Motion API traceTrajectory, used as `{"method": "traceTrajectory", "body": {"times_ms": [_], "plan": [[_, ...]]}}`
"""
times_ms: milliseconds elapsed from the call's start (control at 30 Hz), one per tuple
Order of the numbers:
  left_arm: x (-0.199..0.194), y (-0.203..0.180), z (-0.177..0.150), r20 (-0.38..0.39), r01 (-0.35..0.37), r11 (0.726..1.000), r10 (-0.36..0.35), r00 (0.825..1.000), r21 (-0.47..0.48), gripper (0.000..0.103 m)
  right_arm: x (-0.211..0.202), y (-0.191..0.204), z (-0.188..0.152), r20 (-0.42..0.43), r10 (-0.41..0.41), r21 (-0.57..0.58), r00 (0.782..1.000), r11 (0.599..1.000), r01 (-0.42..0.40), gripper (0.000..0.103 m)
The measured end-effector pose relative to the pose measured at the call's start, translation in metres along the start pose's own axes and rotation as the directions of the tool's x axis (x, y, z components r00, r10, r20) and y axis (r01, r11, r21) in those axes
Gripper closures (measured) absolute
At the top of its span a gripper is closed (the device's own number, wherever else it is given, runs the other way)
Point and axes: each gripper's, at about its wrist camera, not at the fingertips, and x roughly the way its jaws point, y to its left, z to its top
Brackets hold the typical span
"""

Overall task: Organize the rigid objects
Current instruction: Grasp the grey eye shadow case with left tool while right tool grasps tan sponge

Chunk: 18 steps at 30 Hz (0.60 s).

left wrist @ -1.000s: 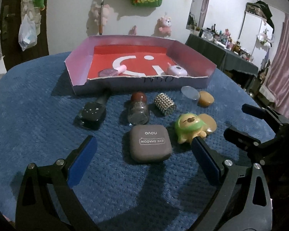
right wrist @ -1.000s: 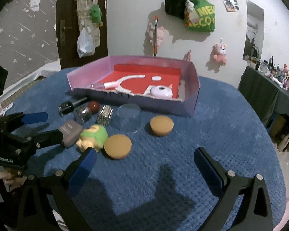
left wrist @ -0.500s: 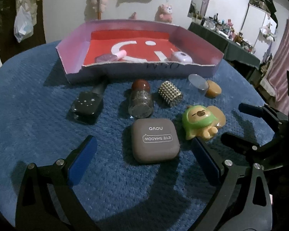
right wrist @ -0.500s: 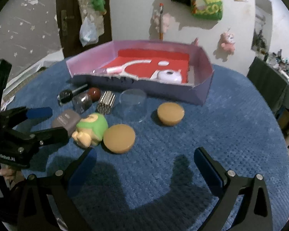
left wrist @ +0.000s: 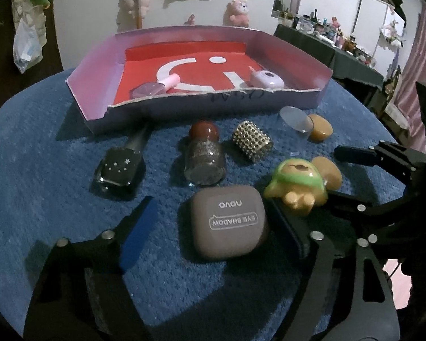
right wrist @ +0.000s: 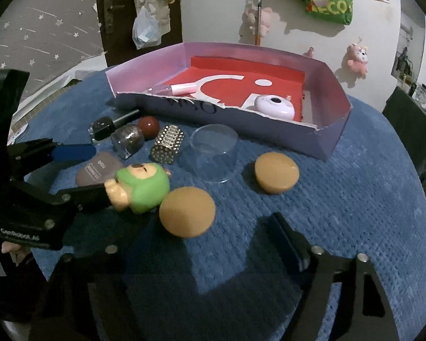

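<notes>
A grey eye shadow case lies on the blue tablecloth between the open fingers of my left gripper; the right pad is close to it, the left pad stands apart. In the right wrist view the left gripper brackets the case. My right gripper is open and empty, just short of a tan round lid. A green-hooded toy figure lies beside the case. A pink-walled red tray holds a pink bottle and a lilac round case.
In front of the tray lie a black nail polish bottle, a glitter jar with a red cap, a studded cylinder, a clear dome and a second tan lid. The table edge curves round on both sides.
Both grippers have moved forward and lower. The left gripper's fingers now stand around the eye shadow case. The right gripper has come closer to the tan lid.
</notes>
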Motion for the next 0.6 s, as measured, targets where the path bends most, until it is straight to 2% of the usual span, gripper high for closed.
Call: {"method": "traceTrajectory", "body": {"times_ms": [67, 100, 167, 200, 233, 600], "plan": [[-0.001, 0.0, 0.0, 0.003, 0.021, 1.0, -0.021, 1.0, 0.003, 0.041, 0.0, 0.001, 0.001, 0.008, 0.001, -0.006, 1.0, 1.0, -0.001, 0.033], [-0.001, -0.001, 0.0, 0.004, 0.032, 0.999, -0.032, 0.999, 0.007, 0.049, 0.0, 0.001, 0.001, 0.009, 0.01, -0.006, 1.0, 1.0, -0.01, 0.036], [-0.003, -0.003, -0.001, 0.006, 0.047, 0.999, -0.048, 0.999, 0.018, 0.051, -0.001, 0.003, 0.002, 0.016, 0.026, -0.013, 1.0, 1.0, -0.025, 0.049], [-0.003, -0.004, -0.001, 0.008, 0.045, 0.999, -0.045, 0.999, 0.022, 0.051, -0.001, 0.005, 0.002, 0.021, 0.033, -0.018, 0.999, 0.999, -0.033, 0.058], [-0.004, -0.004, -0.002, 0.01, 0.045, 0.999, -0.045, 0.999, 0.024, 0.051, -0.002, 0.006, 0.002, 0.028, 0.047, -0.022, 0.999, 0.999, -0.046, 0.063], [-0.015, 0.002, 0.005, 0.043, 0.067, 0.998, -0.067, 0.997, -0.004, 0.053, -0.02, 0.007, 0.006, 0.103, 0.059, -0.02, 0.993, 0.998, -0.057, 0.063]]}}
